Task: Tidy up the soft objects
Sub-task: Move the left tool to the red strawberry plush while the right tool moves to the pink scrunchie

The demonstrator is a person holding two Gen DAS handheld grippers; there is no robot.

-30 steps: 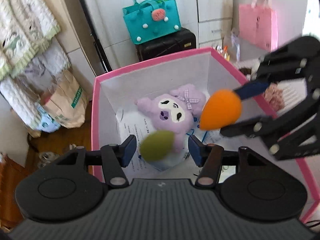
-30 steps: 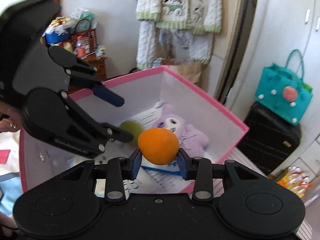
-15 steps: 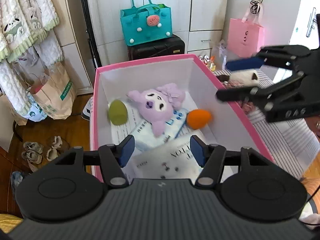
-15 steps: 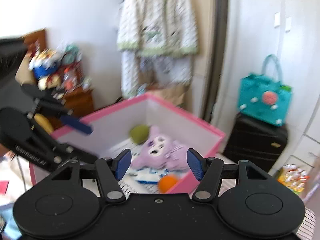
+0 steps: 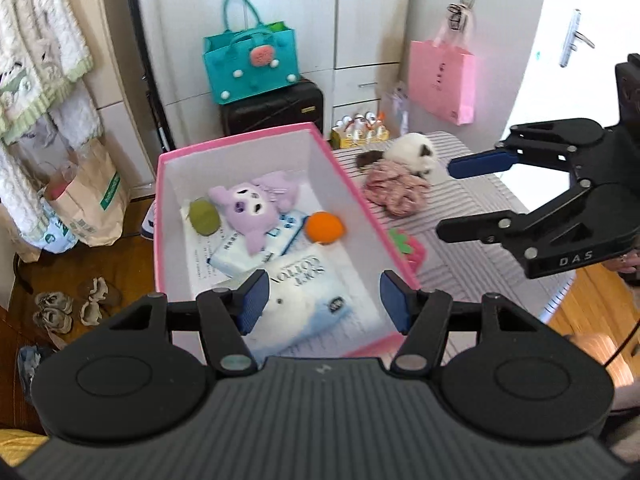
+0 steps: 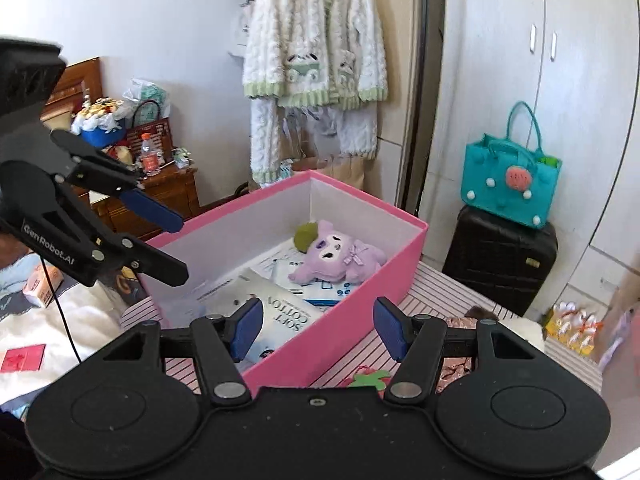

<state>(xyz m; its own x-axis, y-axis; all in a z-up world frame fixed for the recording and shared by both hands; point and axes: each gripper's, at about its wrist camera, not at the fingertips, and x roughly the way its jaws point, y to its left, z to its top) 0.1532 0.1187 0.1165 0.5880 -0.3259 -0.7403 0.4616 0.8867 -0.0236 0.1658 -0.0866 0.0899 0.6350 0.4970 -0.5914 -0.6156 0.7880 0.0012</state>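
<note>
A pink box [image 5: 240, 139] stands on a striped table [image 5: 472, 264]. Inside lie a purple plush [image 5: 252, 204], a green soft egg [image 5: 204, 216], an orange soft egg [image 5: 324, 228] and tissue packs [image 5: 304, 292]. My left gripper [image 5: 324, 300] hovers open and empty over the box's near end. My right gripper [image 5: 446, 200] hangs open and empty over the table, right of the box. In the right wrist view the right gripper [image 6: 316, 328] stands open before the box [image 6: 360, 300], and the left gripper [image 6: 180, 246] is at left. The orange egg is hidden there.
On the table beside the box lie a white-and-brown plush cat [image 5: 412, 152], a pink floral cloth [image 5: 394, 192] and a strawberry-shaped piece [image 5: 404, 246]. A teal bag [image 5: 252, 64] sits on a black suitcase [image 5: 272, 112]. A pink bag [image 5: 440, 80] hangs behind.
The right gripper has let go of the orange egg, which now lies in the box. The green egg has dropped in too. Both grippers have drawn back and up from the box.
</note>
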